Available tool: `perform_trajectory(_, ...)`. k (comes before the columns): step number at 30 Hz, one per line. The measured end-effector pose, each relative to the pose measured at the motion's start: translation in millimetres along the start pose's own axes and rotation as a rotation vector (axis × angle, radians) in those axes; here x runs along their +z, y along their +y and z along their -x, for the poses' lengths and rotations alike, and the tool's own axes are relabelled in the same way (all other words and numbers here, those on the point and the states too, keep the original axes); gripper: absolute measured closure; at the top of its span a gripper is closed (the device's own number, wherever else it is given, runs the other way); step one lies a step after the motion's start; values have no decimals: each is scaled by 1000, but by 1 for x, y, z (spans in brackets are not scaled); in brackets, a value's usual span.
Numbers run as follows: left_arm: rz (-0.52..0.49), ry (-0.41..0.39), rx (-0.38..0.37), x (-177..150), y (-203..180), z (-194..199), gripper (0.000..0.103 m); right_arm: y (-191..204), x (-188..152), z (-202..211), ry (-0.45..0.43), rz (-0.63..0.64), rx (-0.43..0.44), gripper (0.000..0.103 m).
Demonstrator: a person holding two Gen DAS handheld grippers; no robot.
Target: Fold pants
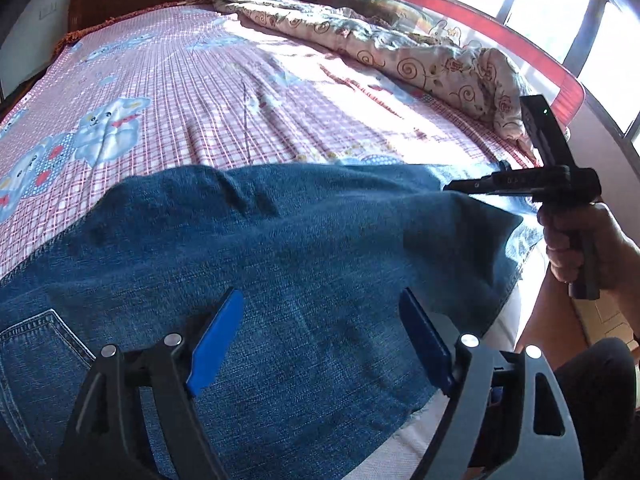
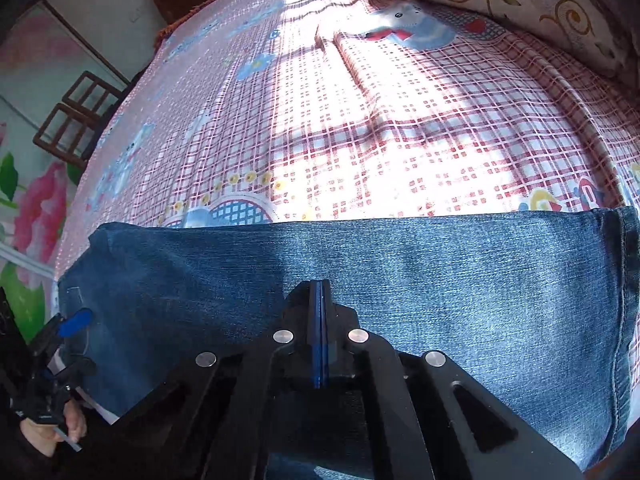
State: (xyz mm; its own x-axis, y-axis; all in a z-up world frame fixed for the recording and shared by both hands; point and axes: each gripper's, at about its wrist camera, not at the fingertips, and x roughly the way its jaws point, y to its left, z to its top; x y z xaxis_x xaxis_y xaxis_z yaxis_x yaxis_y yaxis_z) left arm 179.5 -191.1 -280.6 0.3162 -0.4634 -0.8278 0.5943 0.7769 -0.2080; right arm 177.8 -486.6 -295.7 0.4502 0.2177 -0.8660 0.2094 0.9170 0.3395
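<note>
Blue denim pants [image 2: 400, 264] spread flat across near edge of bed [image 2: 360, 120], folded lengthwise, hem at right, back pocket visible.

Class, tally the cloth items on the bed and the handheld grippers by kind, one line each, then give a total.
Blue denim jeans: 1
Pink checked bedsheet with bear prints: 1
Cream floral quilt, bunched along the far side: 1
Black two-finger grippers with blue pads: 2 (left gripper, right gripper)
Total: 5

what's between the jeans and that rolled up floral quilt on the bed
Only bare checked bedsheet, sunlit and printed with bears, lies between the jeans and the floral quilt. Nothing else sits on that stretch. Both wrist views show it, the left wrist view most fully.
</note>
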Motion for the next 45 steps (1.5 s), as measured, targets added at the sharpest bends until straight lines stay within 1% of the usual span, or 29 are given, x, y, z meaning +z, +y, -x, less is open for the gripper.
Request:
perform_trajectory(1,-10,28,9,-6,1,-8,30,-10,2,4,-18,-7,-11,103)
perform_trajectory(2,-48,8,12,-13,0,-7,31,-20,4,6,-23,-16,6,103)
perform_trajectory(4,-142,2,54,-23,-8,-6,31,-32,6,8,-25,-3,20,103)
perform_trajectory(6,-184,-1,77,-28,-10,-3,30,-37,8,7,-19,9,54,103)
perform_trajectory(9,-160,-2,47,-31,-3,3,31,-42,8,11,-30,-21,108,103)
perform_trajectory(11,-119,-20,28,-27,0,12,31,-28,4,26,-62,17,73,103)
perform_trajectory(13,-76,-103,-17,-13,2,30,30,-4,-7,45,-78,100,16,103)
perform_trajectory(15,-34,-185,-49,10,5,43,20,10,-22,59,-82,151,33,103)
perform_trajectory(16,-8,-201,-62,23,8,43,18,12,-30,63,-73,173,42,103)
perform_trajectory(17,19,-196,-70,38,14,37,18,10,-38,62,-47,184,54,103)
perform_trajectory(19,81,-121,-43,62,27,12,19,-3,-51,56,-6,204,15,103)
perform_trajectory(20,115,-82,-43,70,35,-2,20,-14,-57,55,-7,193,-23,103)
perform_trajectory(22,159,-34,-32,77,51,-27,22,-52,-65,63,-54,120,-170,103)
perform_trajectory(23,172,-3,-10,79,59,-37,27,-75,-68,69,-76,55,-208,103)
perform_trajectory(24,185,28,10,78,66,-47,38,-98,-72,76,-106,-12,-176,103)
perform_trajectory(25,185,30,5,77,70,-51,38,-114,-75,81,-124,-58,-151,103)
perform_trajectory(26,166,12,1,75,70,-49,38,-119,-76,83,-127,-61,-133,103)
perform_trajectory(29,138,-3,21,73,65,-45,39,-100,-70,86,-132,-22,-205,103)
perform_trajectory(31,142,-38,24,73,62,-35,38,-70,-67,92,-171,22,-94,103)
perform_trajectory(32,143,-55,19,75,63,-32,34,-48,-66,89,-155,82,-44,103)
perform_trajectory(34,156,-47,48,76,68,-33,31,-11,-69,68,-62,203,-10,103)
perform_trajectory(35,166,-23,64,74,72,-37,32,-4,-73,58,-29,239,-41,103)
perform_trajectory(36,171,-10,57,71,77,-39,33,-7,-77,52,-19,242,-90,103)
perform_trajectory(37,159,-15,46,68,78,-39,33,-18,-80,50,-24,213,-84,103)
perform_trajectory(38,138,-14,48,66,78,-37,34,-32,-83,54,-49,172,-44,103)
perform_trajectory(40,116,-19,50,63,79,-31,38,-45,-87,61,-69,134,-27,103)
perform_trajectory(42,122,-57,52,61,82,-17,37,-32,-87,70,-96,169,-94,103)
perform_trajectory(44,133,-92,104,56,88,-1,35,-21,-85,80,-140,190,-82,103)
perform_trajectory(45,139,-96,162,50,92,5,30,-21,-82,76,-127,204,-134,103)
